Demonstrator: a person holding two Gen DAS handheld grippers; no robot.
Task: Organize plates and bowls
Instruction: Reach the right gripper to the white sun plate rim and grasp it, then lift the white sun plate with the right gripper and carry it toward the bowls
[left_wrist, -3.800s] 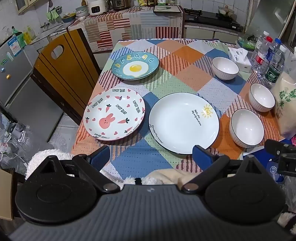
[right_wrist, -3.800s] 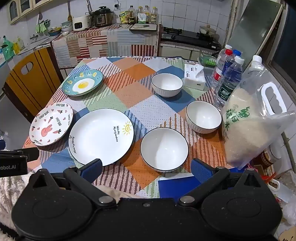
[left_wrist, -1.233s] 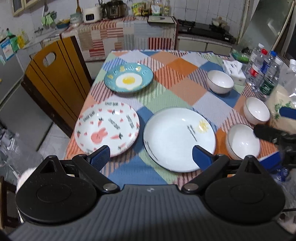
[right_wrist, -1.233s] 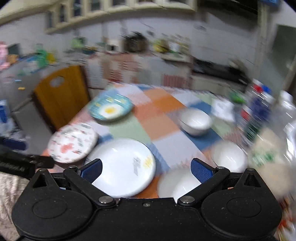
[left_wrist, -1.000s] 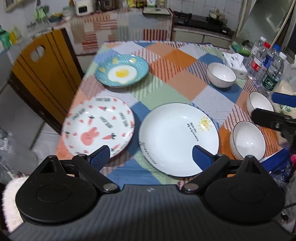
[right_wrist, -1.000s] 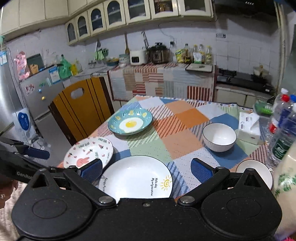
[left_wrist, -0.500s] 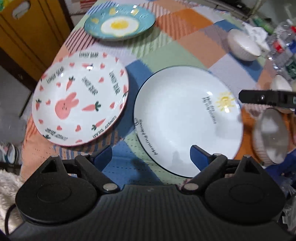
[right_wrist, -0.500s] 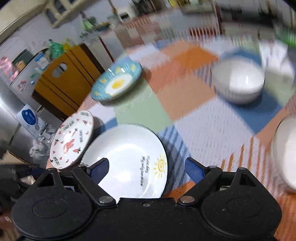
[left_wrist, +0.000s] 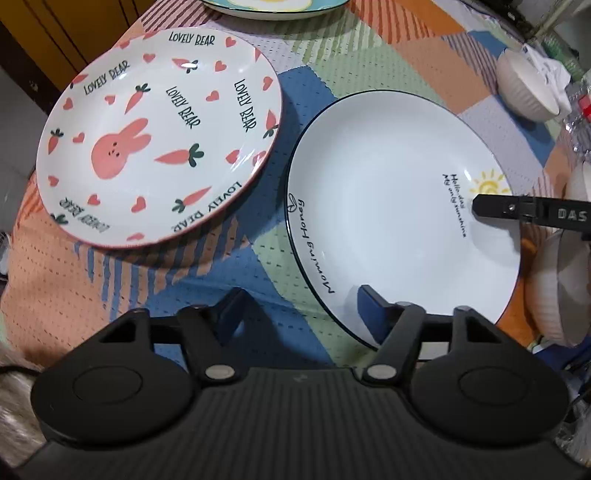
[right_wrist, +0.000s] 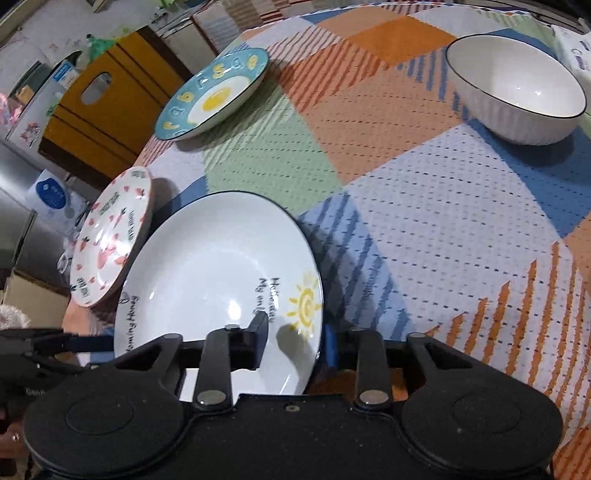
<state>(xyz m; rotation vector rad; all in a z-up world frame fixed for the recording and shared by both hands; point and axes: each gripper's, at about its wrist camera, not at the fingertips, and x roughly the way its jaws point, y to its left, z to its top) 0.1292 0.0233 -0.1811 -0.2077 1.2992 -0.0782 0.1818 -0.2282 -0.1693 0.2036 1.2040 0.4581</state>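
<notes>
1. White plate (right_wrist: 218, 280): on table (right_wrist: 424, 206), rim between right gripper (right_wrist: 295, 345) fingers, not visibly clamped, likely for lifting.
2. Left gripper (left_wrist: 301, 306): fingers apart, at near rim.
3. Bunny plate (left_wrist: 159, 136): beside it, probable stacking partner.

Both wrist views look closely down at the white plate (left_wrist: 399, 206) (right_wrist: 218, 273).
</notes>
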